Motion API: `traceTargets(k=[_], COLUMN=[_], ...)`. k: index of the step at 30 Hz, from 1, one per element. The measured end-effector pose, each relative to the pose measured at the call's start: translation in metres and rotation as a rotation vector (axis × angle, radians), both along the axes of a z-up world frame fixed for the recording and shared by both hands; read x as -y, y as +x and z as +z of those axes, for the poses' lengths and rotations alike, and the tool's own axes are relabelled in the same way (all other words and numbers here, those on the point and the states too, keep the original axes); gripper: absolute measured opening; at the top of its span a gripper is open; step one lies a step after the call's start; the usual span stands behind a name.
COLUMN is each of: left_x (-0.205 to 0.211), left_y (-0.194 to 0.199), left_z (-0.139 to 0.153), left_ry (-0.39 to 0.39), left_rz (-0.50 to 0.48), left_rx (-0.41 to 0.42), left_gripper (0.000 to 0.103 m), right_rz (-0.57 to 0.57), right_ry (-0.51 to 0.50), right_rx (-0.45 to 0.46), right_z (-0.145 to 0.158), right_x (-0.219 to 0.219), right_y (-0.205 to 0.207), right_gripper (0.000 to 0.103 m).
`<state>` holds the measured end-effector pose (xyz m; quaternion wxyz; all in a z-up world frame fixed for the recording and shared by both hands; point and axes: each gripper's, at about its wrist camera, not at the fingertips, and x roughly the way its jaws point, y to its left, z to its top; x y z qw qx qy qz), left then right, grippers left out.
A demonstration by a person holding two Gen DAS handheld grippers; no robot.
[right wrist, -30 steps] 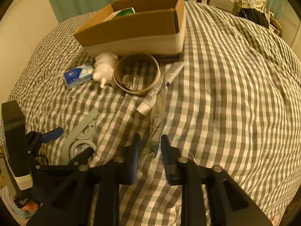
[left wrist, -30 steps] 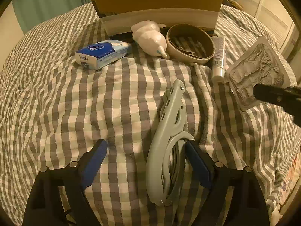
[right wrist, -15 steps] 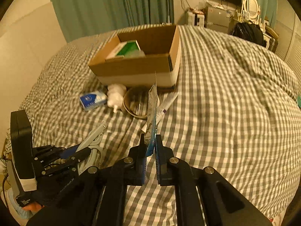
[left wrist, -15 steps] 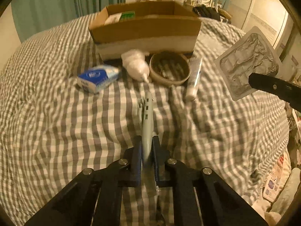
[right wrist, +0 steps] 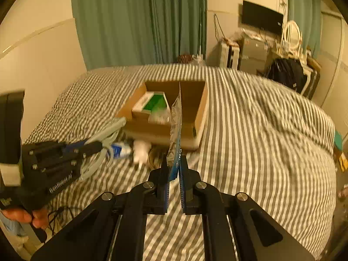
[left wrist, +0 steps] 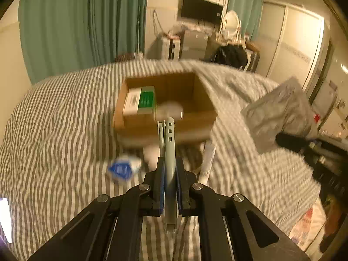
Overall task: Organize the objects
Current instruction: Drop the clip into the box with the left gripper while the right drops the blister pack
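A bed covered in a grey-and-white checked duvet (left wrist: 54, 117) fills both views, with an open cardboard box (left wrist: 202, 100) resting on it in the middle distance. Inside the box, against its left wall, lies a green-and-white carton (left wrist: 141, 100) with a pale, blurred item just beside it. The left gripper (left wrist: 168, 169) is pressed together on a pale grey-blue plastic hanger (left wrist: 169, 143), held edge-on above the bed so its tip points toward the box's near wall. The right gripper (right wrist: 174, 169) pinches the lower edge of a flat, crinkled clear plastic package (right wrist: 176, 126), also edge-on in its own view and lifted in line with the box; from the left wrist view the same package (left wrist: 280, 113) shows its broad face at the right. On the duvet in front of the box lie a blue-and-white tissue pack (left wrist: 122, 168), a white bottle-like item (right wrist: 141, 149) and a white tube (left wrist: 208, 158), all blurred. A person's hand (right wrist: 24, 216) grips the left tool's handle at the lower left. Green curtains (right wrist: 139, 21) hang behind the bed.
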<state>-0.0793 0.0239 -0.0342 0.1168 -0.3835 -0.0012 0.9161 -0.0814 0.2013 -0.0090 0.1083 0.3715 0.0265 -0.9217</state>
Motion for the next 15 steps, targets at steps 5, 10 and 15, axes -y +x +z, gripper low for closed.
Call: traceTargets(k=[5,10,15], left_x=[-0.004,-0.008,-0.015], left_y=[-0.047,-0.102,-0.155], left_z=[0.035,0.040,0.016], left_ry=[0.011,0.034,0.030], left_rz=[-0.001,-0.005,-0.015], left_rx=[-0.066,-0.078,-0.038], left_gripper=[0.008,0.008,0.008], right_rz=[0.015,0.024,0.012], right_ry=[0.006,0.007,0.004], right_rx=[-0.040,-0.042,0.003], right_z=[0.019,0.023,0.002], right_x=[0.006,0.019,0.025], right_y=[-0.042,-0.100,-0.158], right_gripper=[0.007,0.007,0.007])
